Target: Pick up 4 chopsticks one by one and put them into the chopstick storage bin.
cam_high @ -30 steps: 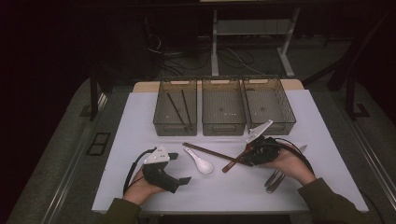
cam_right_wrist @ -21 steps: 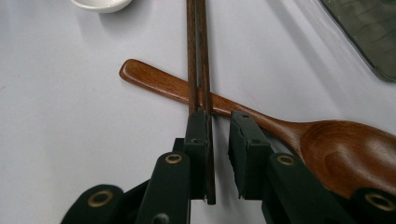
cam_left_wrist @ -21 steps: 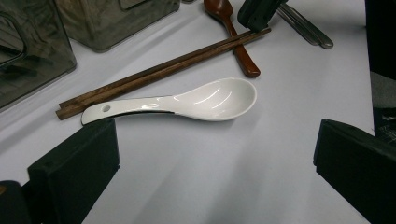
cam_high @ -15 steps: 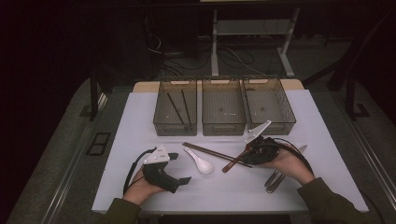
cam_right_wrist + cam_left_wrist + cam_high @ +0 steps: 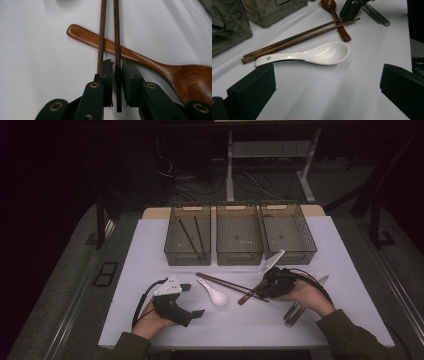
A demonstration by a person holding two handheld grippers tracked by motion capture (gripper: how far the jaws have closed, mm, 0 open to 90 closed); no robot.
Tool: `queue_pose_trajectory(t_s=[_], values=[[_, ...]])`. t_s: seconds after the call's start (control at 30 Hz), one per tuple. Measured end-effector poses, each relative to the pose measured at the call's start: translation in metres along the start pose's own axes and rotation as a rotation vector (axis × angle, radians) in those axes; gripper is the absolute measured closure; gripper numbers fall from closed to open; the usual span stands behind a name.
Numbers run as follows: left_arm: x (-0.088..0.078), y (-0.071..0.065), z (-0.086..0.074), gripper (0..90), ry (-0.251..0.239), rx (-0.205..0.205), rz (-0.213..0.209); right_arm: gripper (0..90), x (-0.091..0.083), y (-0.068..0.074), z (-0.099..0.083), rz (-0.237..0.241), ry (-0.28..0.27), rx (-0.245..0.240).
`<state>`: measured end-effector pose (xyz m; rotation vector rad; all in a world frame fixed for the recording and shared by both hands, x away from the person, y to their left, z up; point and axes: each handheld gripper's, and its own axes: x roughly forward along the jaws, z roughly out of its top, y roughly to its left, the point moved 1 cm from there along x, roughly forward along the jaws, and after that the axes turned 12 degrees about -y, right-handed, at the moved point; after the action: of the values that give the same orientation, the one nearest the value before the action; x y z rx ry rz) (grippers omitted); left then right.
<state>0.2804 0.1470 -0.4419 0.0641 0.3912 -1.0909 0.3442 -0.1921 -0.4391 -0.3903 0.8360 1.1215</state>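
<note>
My right gripper [image 5: 117, 68] pinches one wooden chopstick [image 5: 117, 37] at lower centre, across the wooden spoon [image 5: 140, 61]. My left gripper [image 5: 327, 82] sits spread below the white ceramic spoon [image 5: 317, 53].

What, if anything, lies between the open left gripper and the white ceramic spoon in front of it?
Nothing visible does. In the left gripper view, bare white tabletop runs from the left gripper to the white ceramic spoon. The wooden chopsticks lie beyond the spoon, not before it.

Dim surroundings, lit white table [image 5: 150, 245], soft shadows, close views sharp.
</note>
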Motion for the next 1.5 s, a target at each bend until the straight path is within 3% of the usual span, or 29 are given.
queue_pose_trajectory(t_s=[0.33,0.57,0.93,1.5], values=[[0.0,0.0,0.0,0.0,0.0,0.0,0.0,81.4,0.003,0.003,0.007,-0.025,0.065,-0.043],[0.0,0.0,0.0,0.0,0.001,0.001,-0.001,84.0,0.003,0.004,0.008,-0.041,0.077,-0.049],[0.0,0.0,0.0,0.0,-0.001,-0.001,-0.003,85.0,0.002,0.004,0.008,-0.05,0.08,-0.062],[0.0,0.0,0.0,0.0,-0.002,-0.001,-0.005,85.4,-0.01,0.004,0.007,-0.048,0.034,-0.053]])
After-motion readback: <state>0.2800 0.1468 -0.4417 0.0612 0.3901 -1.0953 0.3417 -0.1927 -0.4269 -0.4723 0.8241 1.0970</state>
